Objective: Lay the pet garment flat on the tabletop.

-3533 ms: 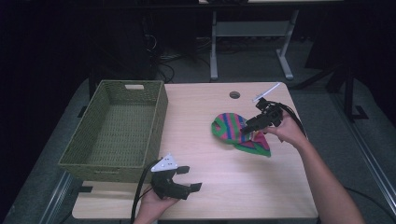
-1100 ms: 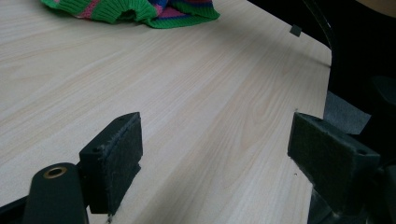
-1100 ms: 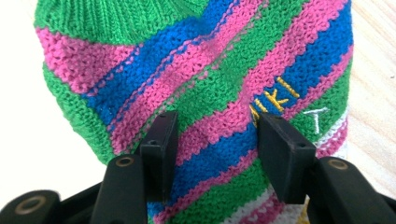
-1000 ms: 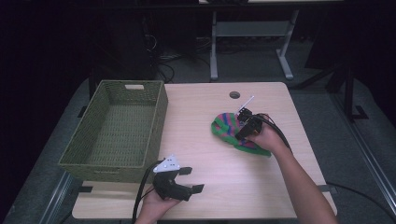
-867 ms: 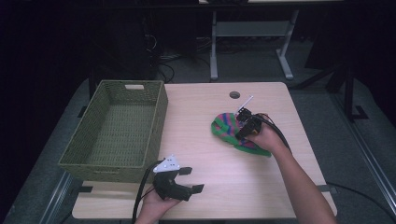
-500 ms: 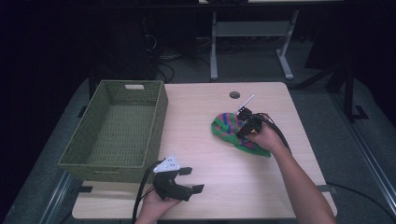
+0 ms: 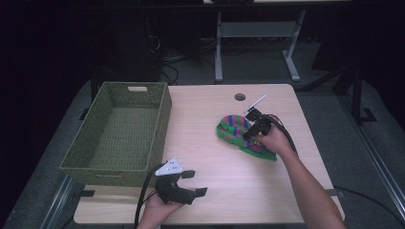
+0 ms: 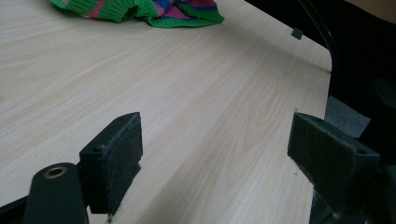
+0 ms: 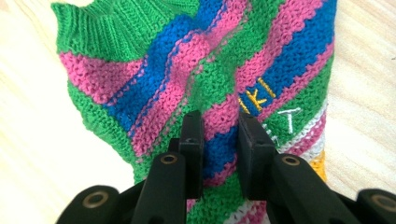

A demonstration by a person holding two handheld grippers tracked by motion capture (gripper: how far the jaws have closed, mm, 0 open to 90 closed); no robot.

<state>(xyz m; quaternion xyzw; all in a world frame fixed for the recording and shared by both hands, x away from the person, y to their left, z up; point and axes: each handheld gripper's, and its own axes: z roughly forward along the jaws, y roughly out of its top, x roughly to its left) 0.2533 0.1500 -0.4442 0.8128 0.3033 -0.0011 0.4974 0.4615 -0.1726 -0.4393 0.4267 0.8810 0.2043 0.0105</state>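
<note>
A knitted piece (image 7: 233,130) striped green, pink and blue lies right of centre on the table; it shows again (image 8: 154,9) at the top of the left gripper view. My right gripper (image 7: 247,135) points down onto it. Its jaws (image 9: 217,122) have just been closing and now pinch a raised fold of the knit (image 9: 187,70) between the pads. My left gripper (image 7: 196,183) rests near the table's front edge, left of centre, with its jaws wide apart (image 8: 217,135) over bare wood and nothing between them.
A deep green woven basket (image 7: 162,114) stands on the left of the light wooden table (image 7: 229,191). A round cable hole (image 7: 239,97) sits near the far edge. Dark floor and a desk frame lie beyond.
The right gripper came down and leftward onto the knit, then its jaws drew together on a fold, bunching the cloth slightly. The left gripper has stayed put.
</note>
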